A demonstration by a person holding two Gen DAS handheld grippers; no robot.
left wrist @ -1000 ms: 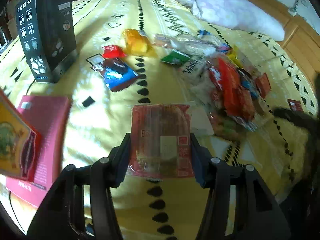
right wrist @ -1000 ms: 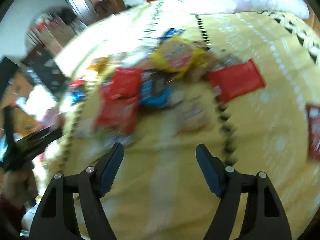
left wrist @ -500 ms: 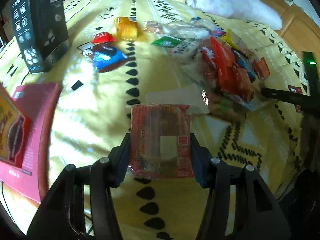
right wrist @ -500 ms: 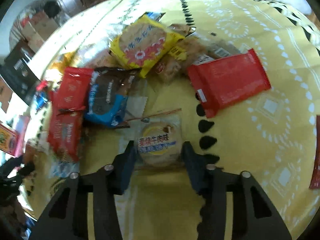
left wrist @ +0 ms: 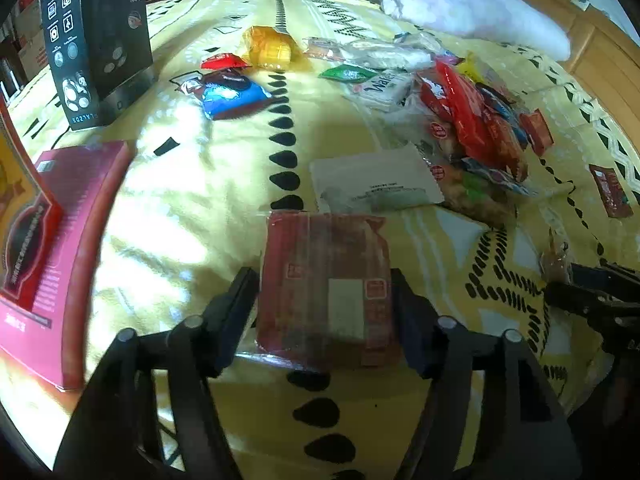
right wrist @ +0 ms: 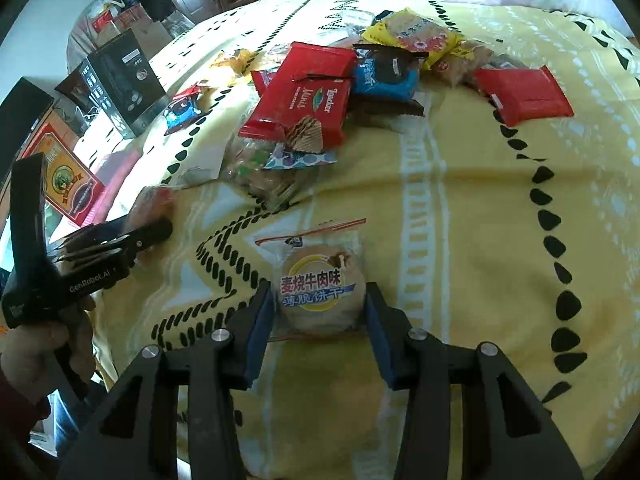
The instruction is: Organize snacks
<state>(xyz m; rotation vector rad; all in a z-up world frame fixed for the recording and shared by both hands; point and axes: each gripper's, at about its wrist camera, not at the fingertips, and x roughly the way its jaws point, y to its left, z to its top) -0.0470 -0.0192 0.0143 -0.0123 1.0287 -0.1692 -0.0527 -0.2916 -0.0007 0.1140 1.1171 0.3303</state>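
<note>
Red packet: square dark-red plastic snack packet (left wrist: 324, 280) between my left gripper (left wrist: 324, 308) jaws, opening, pads clear.
Right gripper (right wrist: 320, 312): jaws opening, pads touching round clear-wrapped biscuit pack (right wrist: 320, 292) on yellow bedspread (right wrist: 460, 240).

You've got a yellow patterned bedspread (left wrist: 200, 216) underneath, tall black box (left wrist: 96, 40) standing upright far left, magenta box (left wrist: 68, 248) lying flat nearer, white pillow (left wrist: 460, 4) at the head.

L gripper (left wrist: 324, 300) jaws opening, red snack pack (left wrist: 326, 288) btwn them, gap at left pad. White packet (left wrist: 376, 182) just beyond on yellow bedspread (left wrist: 200, 208); snack pile (left wrist: 472, 120) upper right.
</note>
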